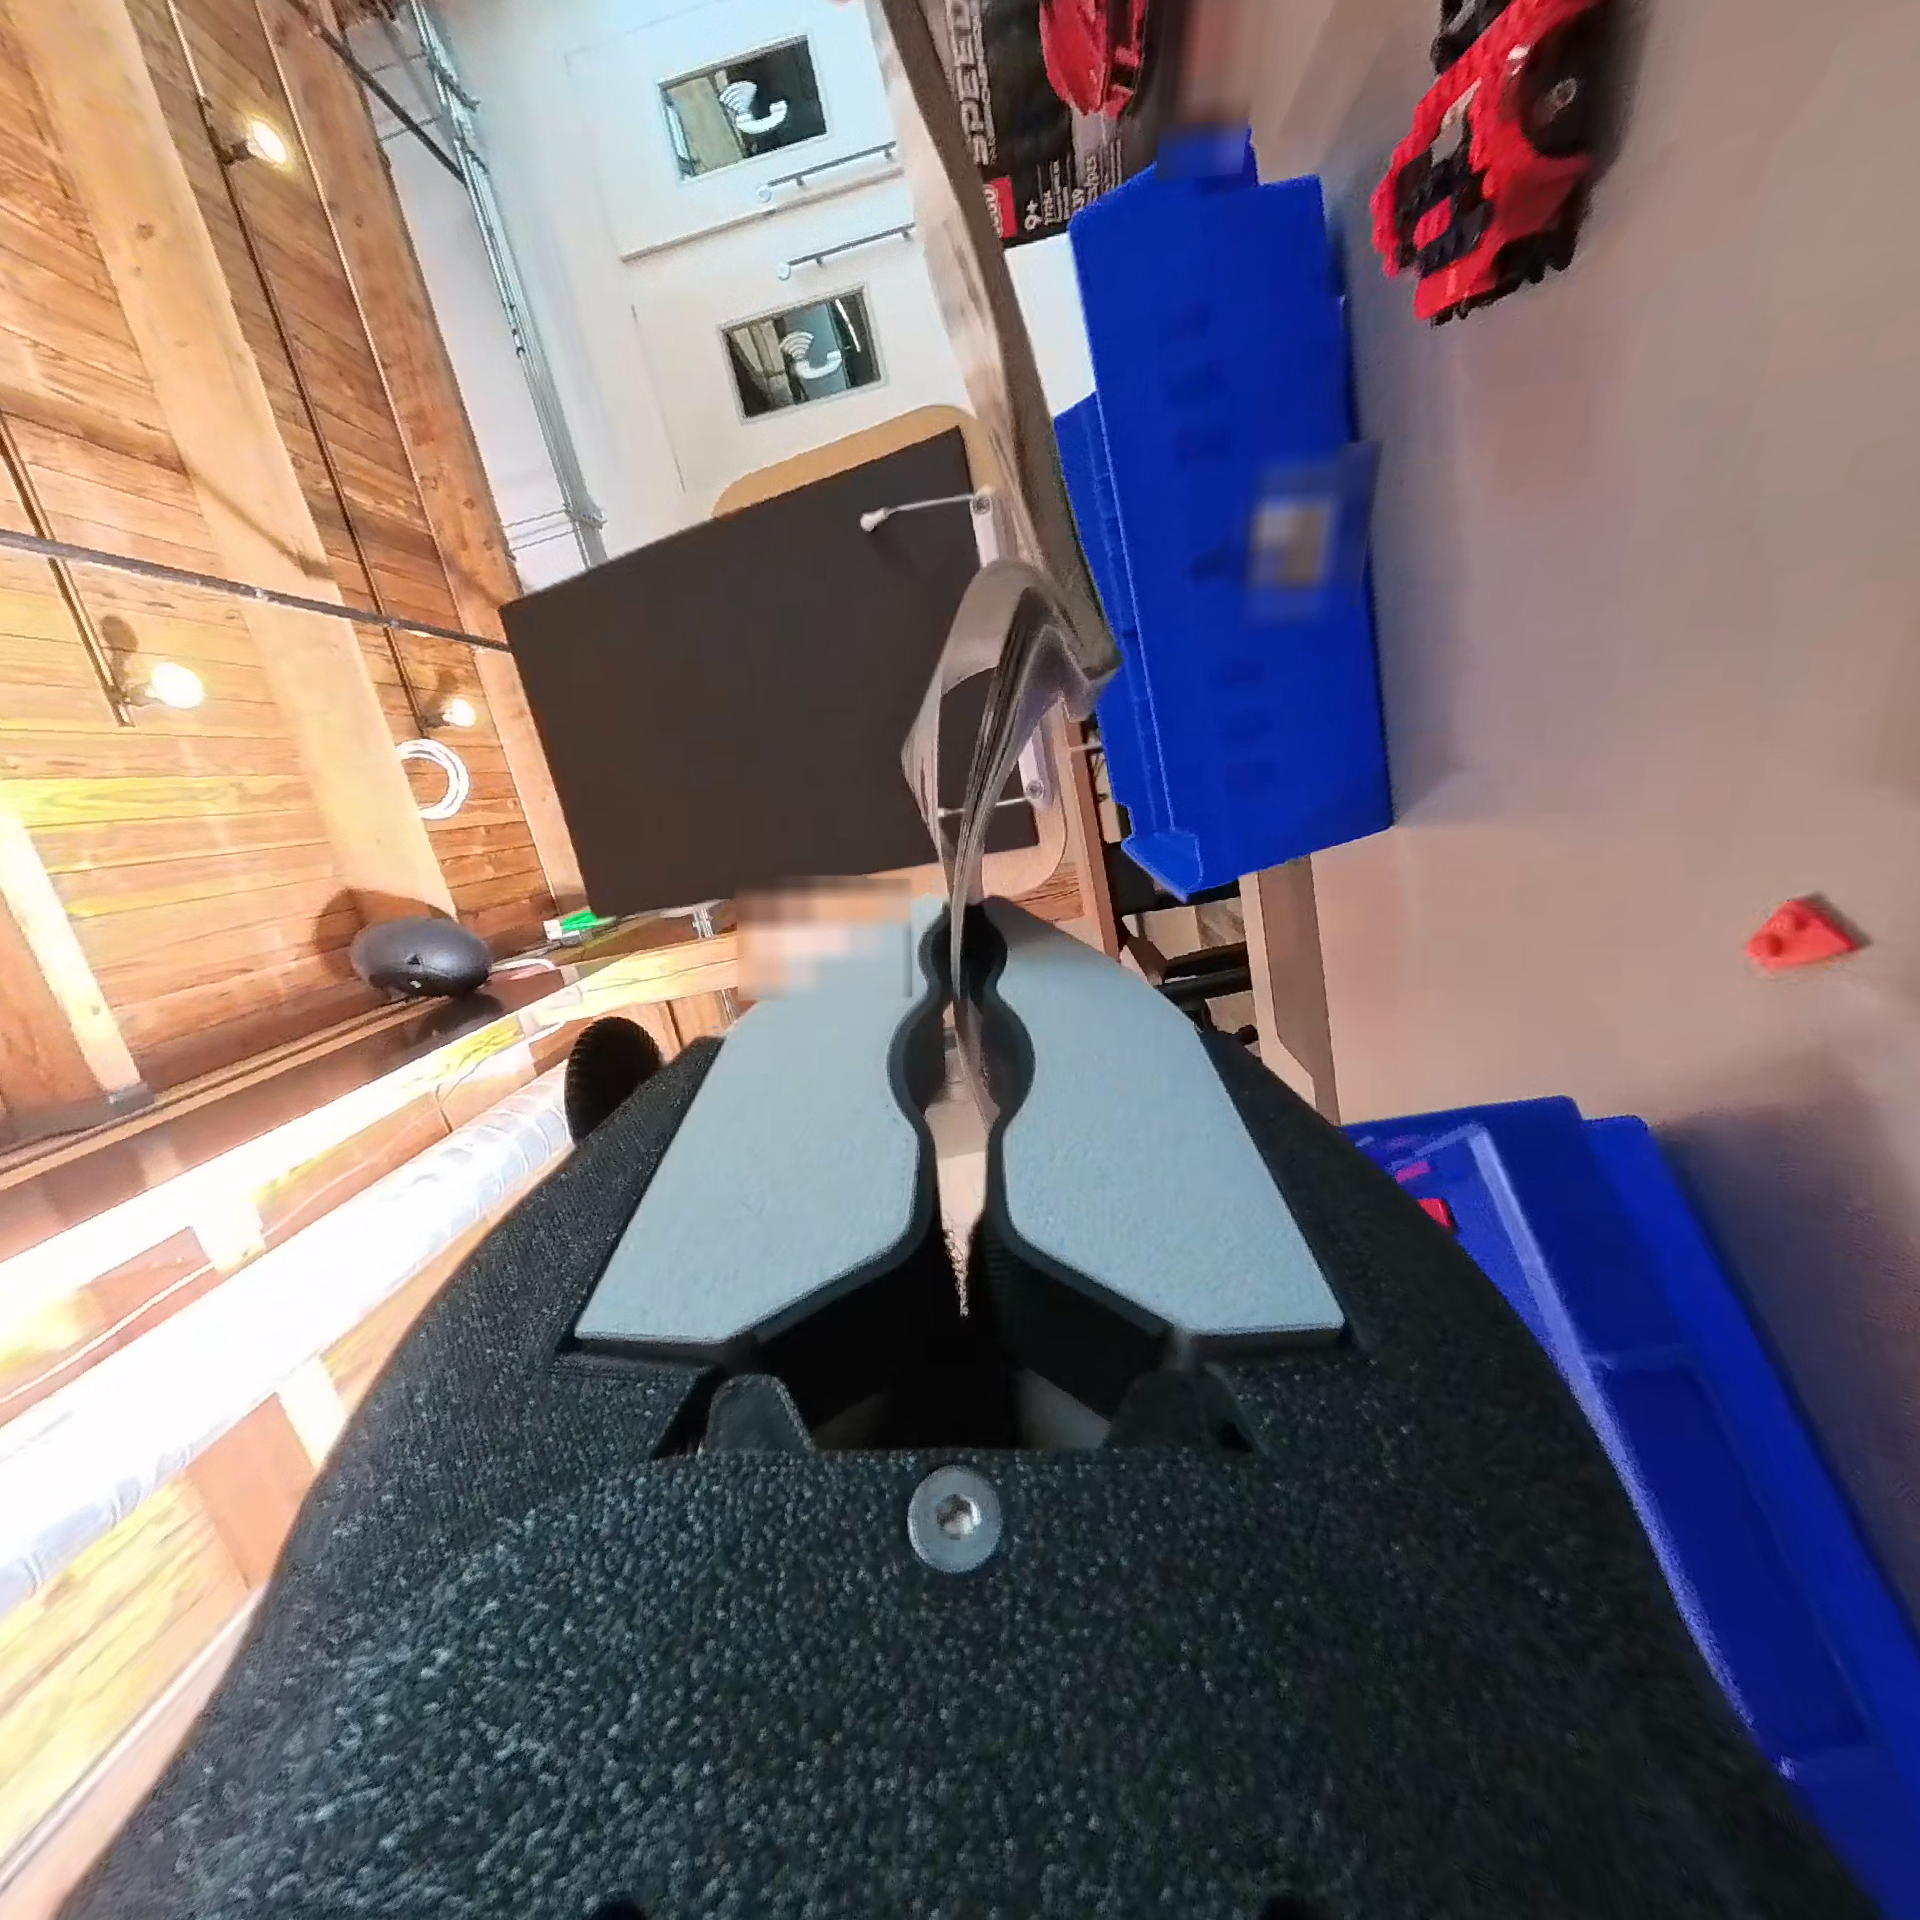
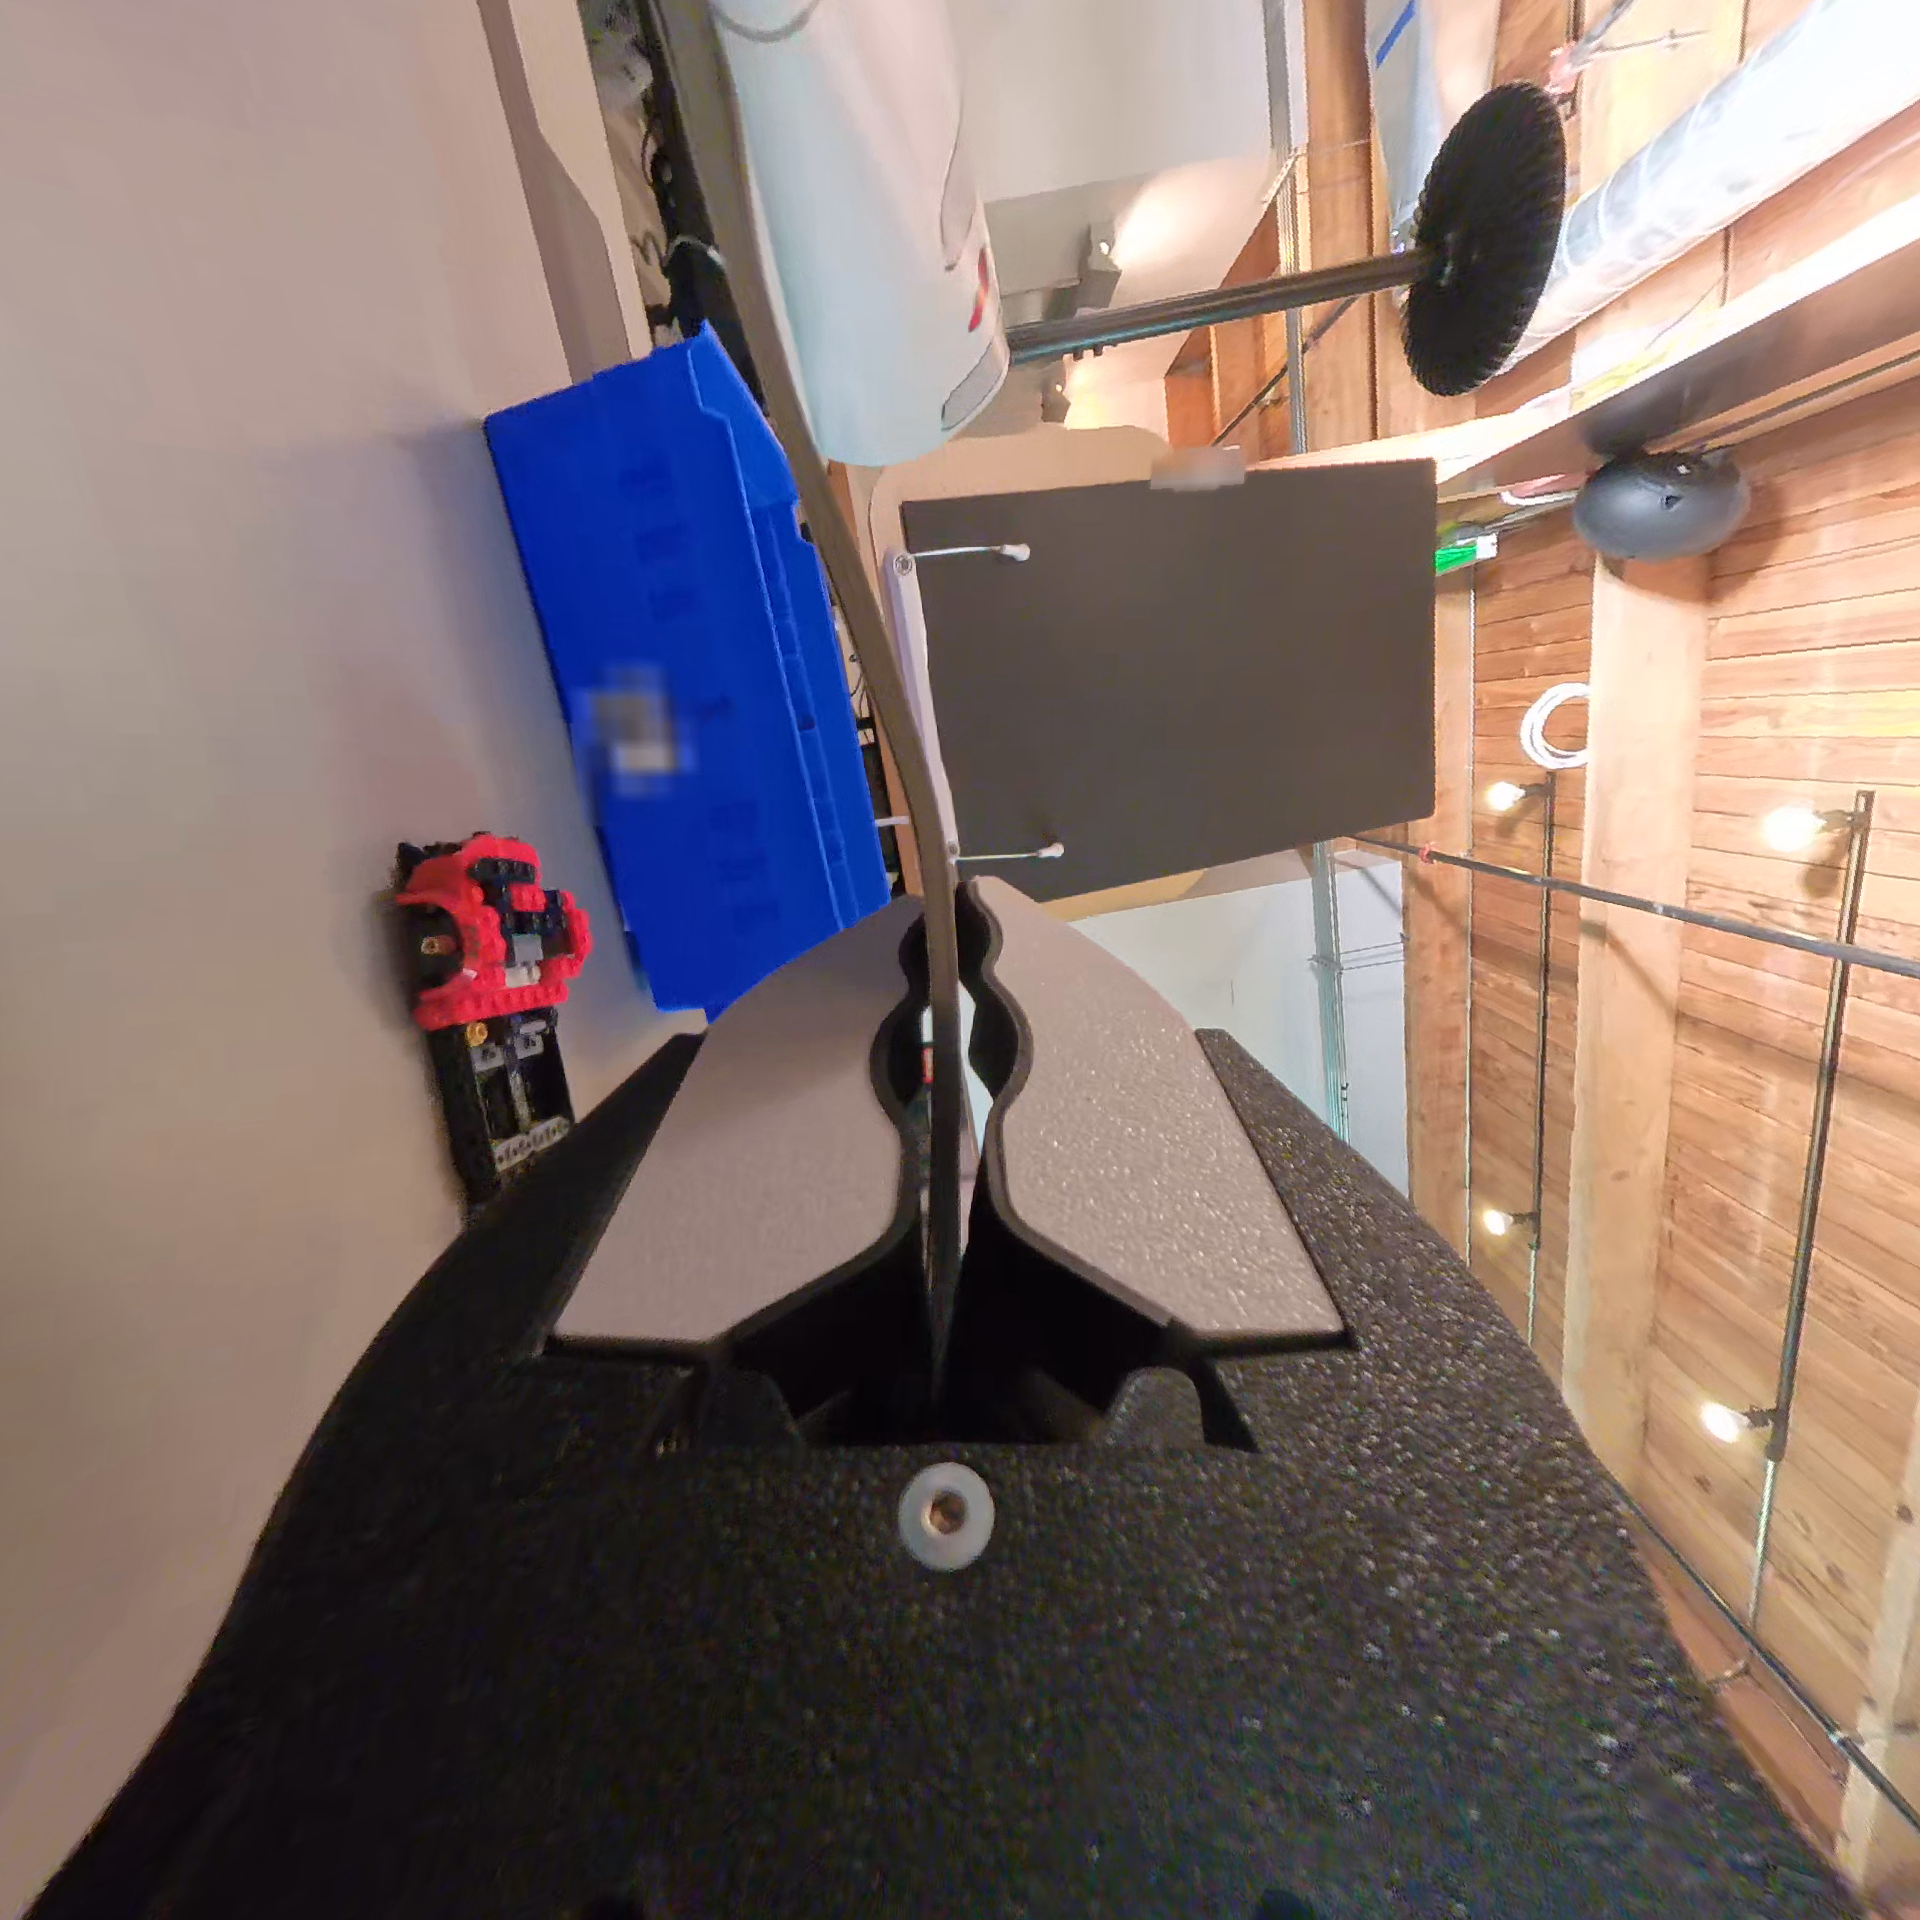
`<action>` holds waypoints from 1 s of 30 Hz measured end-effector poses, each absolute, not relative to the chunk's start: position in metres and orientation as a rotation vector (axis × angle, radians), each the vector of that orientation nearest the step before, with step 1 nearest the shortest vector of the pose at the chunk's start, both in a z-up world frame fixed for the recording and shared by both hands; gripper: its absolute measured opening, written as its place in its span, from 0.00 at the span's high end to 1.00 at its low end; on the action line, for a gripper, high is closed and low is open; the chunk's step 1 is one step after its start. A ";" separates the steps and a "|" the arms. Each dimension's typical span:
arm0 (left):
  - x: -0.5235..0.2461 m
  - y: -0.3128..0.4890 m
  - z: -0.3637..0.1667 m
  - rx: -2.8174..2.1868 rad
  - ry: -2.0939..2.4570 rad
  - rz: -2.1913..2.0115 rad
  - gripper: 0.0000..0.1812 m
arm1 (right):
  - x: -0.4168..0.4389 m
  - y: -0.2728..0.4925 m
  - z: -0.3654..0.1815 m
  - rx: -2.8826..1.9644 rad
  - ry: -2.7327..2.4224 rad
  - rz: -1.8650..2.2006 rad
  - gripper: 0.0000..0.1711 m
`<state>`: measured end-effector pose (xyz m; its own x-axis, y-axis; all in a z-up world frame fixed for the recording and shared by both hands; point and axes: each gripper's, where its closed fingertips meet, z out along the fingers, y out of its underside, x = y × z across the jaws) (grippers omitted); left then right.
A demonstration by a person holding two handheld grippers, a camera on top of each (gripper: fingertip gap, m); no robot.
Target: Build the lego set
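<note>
Two grippers, each clamped on an edge of what looks like the same thin booklet.

Left wrist view, frame rolled sideways: left gripper [image 1: 961, 935] clenched on the booklet [image 1: 982, 727], whose pages fan out and curl above the fingertips at frame centre. Tabletop [image 1: 1662, 727] fills the right side. Partly built red lego car [image 1: 1475, 177] at upper right, resting on the tabletop. Lone small red brick [image 1: 1803, 932] at mid right, well apart from the car. Blue bin [image 1: 1226, 520] stands between booklet and car; a second blue bin [image 1: 1662, 1403] at lower right. Lego box [image 1: 1039, 104] at top centre.

Right wrist view: right gripper [image 2: 951, 904] pinched shut on the booklet's edge [image 2: 883, 675], seen end-on as a dark curving line rising to top centre. Red-and-black lego car [image 2: 488, 987] at mid left, just beside a blue bin [image 2: 665, 675]. Tabletop [image 2: 260, 520] along the left.
</note>
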<state>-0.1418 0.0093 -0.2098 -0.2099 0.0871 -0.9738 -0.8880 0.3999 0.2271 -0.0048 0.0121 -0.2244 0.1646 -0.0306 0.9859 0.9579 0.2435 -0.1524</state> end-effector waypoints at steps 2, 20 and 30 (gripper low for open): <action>-0.151 0.013 -0.204 -0.761 1.479 1.075 1.00 | -0.014 0.017 -0.217 -1.052 -1.156 -0.935 0.99; -0.340 0.094 -0.207 -1.472 0.784 0.234 0.91 | -0.233 0.126 -0.118 -0.804 -1.403 -0.956 0.98; -0.360 0.104 -0.195 -1.489 0.755 0.279 0.89 | -0.262 0.131 -0.072 -0.743 -1.397 -1.008 0.98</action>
